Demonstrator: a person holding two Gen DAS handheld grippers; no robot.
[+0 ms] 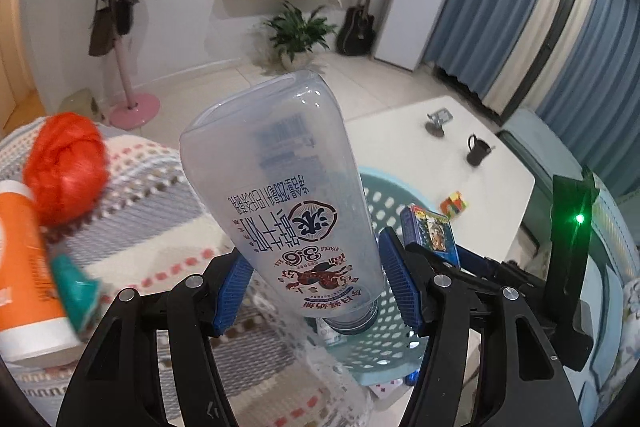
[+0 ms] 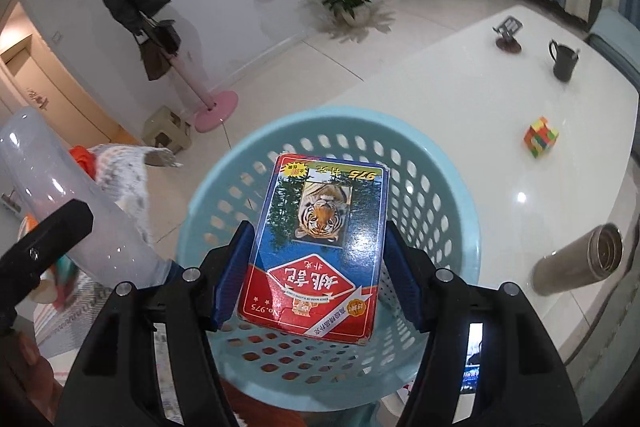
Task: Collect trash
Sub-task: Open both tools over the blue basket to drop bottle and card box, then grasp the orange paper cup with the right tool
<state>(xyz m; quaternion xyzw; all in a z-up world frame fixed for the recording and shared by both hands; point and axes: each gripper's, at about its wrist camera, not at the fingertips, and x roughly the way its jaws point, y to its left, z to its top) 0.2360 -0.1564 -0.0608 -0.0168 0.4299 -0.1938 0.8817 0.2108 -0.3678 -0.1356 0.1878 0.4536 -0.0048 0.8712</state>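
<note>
My left gripper (image 1: 316, 291) is shut on a clear plastic milk bottle (image 1: 280, 187), held cap down, base pointing up, beside the light blue perforated basket (image 1: 380, 187). My right gripper (image 2: 316, 279) is shut on a blue and red playing-card box with a tiger picture (image 2: 320, 247), held directly over the basket (image 2: 216, 195). The card box also shows in the left wrist view (image 1: 430, 229), and the bottle in the right wrist view (image 2: 68, 195) at the left.
A white table (image 2: 460, 99) holds a black mug (image 2: 564, 61), a colourful cube (image 2: 541, 137), a steel flask on its side (image 2: 580, 259) and a small stand (image 2: 508, 35). A knitted blanket (image 1: 140, 187) bears an orange ball (image 1: 66, 167) and an orange-white bottle (image 1: 24, 267).
</note>
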